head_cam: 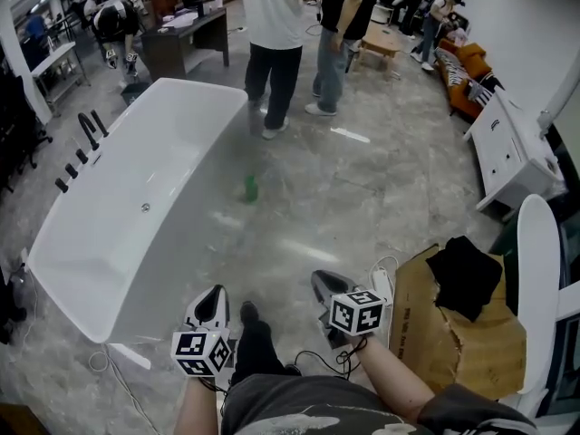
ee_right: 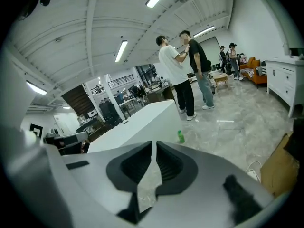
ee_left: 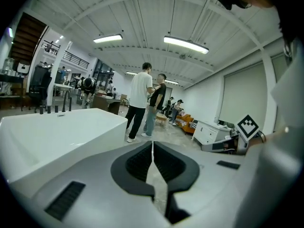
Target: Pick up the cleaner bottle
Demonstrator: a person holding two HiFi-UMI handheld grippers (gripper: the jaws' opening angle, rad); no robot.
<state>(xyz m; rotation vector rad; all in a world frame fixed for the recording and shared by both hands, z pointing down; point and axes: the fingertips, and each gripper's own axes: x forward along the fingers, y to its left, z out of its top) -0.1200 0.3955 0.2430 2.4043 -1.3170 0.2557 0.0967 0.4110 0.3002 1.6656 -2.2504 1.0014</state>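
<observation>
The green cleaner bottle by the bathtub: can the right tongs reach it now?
Probably not yet. The bottle stands well ahead on the floor beside the bathtub, while the right tongs are shut, near the person. The floor between looks free.

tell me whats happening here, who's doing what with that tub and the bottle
A person stands holding a two-jaw gripper in each hand, low by their legs. The left gripper and right gripper both have their tongs shut on nothing. The small green cleaner bottle stands untouched on the grey marbled floor beside the white freestanding bathtub, well ahead of both grippers. A bystander in a white shirt stands beyond it.
</observation>
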